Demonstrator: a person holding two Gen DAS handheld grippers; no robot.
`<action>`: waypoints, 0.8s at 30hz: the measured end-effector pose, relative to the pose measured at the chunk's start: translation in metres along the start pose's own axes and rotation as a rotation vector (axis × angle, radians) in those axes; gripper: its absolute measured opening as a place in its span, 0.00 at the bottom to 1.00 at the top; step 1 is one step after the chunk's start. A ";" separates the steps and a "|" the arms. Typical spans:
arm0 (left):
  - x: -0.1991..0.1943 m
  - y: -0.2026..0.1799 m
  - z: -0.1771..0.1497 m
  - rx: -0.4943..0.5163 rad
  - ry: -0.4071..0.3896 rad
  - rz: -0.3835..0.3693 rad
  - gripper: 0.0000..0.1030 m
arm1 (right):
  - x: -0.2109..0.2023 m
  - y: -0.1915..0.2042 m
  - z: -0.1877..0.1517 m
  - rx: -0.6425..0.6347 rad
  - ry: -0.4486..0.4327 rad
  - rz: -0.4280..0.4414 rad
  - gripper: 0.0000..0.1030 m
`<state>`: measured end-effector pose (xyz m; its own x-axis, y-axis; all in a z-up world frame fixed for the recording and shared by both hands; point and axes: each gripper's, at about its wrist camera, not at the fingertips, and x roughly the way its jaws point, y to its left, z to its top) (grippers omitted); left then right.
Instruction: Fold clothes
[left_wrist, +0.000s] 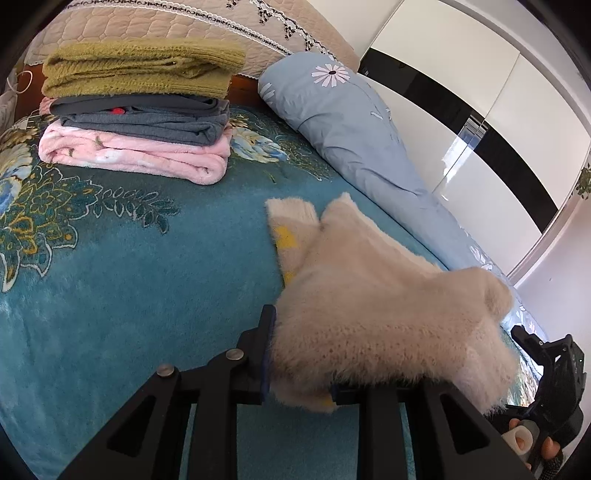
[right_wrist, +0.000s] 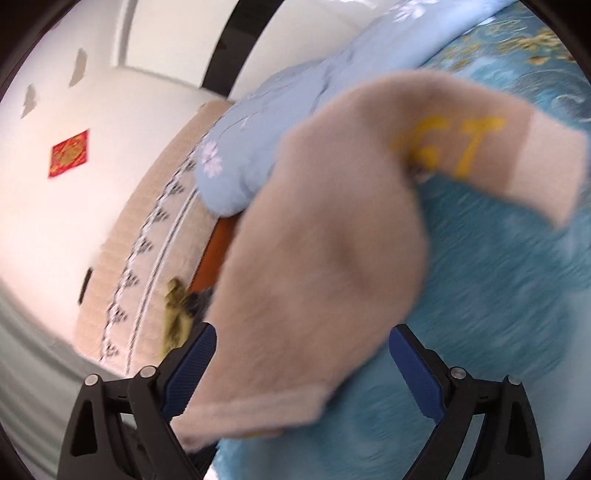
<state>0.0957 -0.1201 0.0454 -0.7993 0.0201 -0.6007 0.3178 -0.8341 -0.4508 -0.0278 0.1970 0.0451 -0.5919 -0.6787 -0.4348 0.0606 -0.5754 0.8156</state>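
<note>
A fuzzy beige sweater (left_wrist: 373, 310) with yellow lettering lies partly folded on the teal bed blanket (left_wrist: 147, 266). My left gripper (left_wrist: 301, 369) is shut on its near edge; the fabric drapes over and hides the right finger. In the right wrist view the same sweater (right_wrist: 317, 258) fills the middle, blurred, its lettered sleeve lifted. My right gripper (right_wrist: 303, 354) stands open, the sweater's hem lying between its blue pads (right_wrist: 192, 362) without being pinched. The right gripper also shows in the left wrist view (left_wrist: 550, 373), beside the sweater.
A stack of folded clothes stands at the back left: green knit (left_wrist: 140, 70), grey garments (left_wrist: 147, 122), pink fleece (left_wrist: 136, 155). A long light-blue floral pillow (left_wrist: 354, 125) lies along the bed's right side. Quilted headboard (left_wrist: 166, 22) behind; white wardrobe (left_wrist: 480, 92) at right.
</note>
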 end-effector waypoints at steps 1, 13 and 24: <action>0.000 0.000 0.000 -0.001 0.001 0.000 0.24 | -0.004 -0.008 0.008 0.010 -0.017 -0.026 0.94; 0.010 0.008 0.003 -0.044 0.045 0.024 0.29 | 0.028 -0.021 0.048 -0.159 0.026 0.064 0.97; 0.016 0.008 0.003 -0.031 0.050 0.062 0.29 | 0.055 -0.009 0.044 -0.192 0.006 0.064 0.85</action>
<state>0.0838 -0.1282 0.0346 -0.7513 -0.0030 -0.6600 0.3823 -0.8171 -0.4314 -0.0966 0.1851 0.0305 -0.5769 -0.7189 -0.3877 0.2504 -0.6075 0.7538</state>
